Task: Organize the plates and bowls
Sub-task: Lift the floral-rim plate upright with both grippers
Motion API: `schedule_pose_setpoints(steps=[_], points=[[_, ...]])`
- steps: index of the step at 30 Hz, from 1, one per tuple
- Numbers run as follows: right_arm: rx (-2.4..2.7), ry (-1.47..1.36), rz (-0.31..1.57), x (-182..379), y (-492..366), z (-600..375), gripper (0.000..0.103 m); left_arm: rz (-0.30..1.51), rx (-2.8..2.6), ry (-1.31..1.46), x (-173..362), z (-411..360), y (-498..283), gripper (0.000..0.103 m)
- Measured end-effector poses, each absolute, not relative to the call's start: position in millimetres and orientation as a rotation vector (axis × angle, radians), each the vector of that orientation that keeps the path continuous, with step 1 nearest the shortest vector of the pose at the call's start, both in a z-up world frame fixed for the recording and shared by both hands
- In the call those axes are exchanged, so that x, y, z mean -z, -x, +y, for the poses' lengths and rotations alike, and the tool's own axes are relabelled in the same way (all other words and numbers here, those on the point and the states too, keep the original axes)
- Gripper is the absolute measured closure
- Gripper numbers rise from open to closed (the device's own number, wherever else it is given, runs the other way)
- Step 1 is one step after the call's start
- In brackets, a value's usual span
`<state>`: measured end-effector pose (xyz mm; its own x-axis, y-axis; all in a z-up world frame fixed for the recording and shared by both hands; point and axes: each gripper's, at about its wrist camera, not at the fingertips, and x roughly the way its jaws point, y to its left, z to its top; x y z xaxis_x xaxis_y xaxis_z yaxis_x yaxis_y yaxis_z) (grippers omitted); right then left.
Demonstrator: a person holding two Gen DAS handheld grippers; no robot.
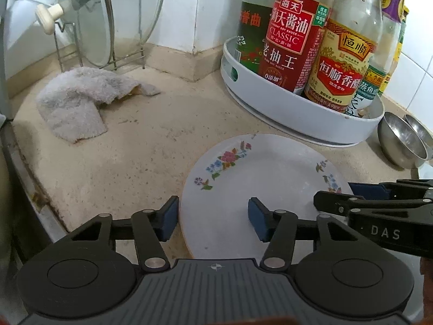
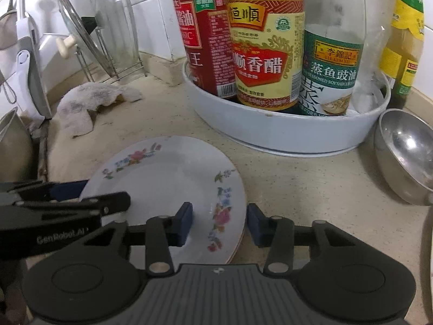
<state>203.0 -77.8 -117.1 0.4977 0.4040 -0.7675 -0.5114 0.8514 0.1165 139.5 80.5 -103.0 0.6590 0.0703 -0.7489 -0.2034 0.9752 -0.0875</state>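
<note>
A white plate with flower prints lies flat on the beige counter; in the right wrist view it seems to rest on a second plate. My left gripper is open and straddles the plate's left rim, one finger outside, one over the plate. My right gripper is open and straddles the plate's right rim the same way. Each gripper shows in the other's view. A steel bowl sits to the right, with a second one behind it.
A white round tray of sauce bottles stands just behind the plate. A grey rag lies at the back left before a wire rack with glass lids. The counter's edge runs along the left.
</note>
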Motion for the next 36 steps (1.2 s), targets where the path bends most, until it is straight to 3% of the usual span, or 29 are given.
schedule_pose_setpoints(steps=[5,11,36], points=[[-0.54,0.094,0.91,116.0,-208.5,-82.2,0.071,0.848,-0.162,0.171,101.3,81.4,-143.4,0.044],[-0.528,0.06,0.924,114.4,-210.3,-86.7,0.075,0.855,-0.167,0.185,100.5,85.8,-148.2,0.049],[-0.502,-0.036,0.957,104.9,-219.2,-99.4,0.076,0.806,-0.142,0.202,88.0,87.9,-153.5,0.049]])
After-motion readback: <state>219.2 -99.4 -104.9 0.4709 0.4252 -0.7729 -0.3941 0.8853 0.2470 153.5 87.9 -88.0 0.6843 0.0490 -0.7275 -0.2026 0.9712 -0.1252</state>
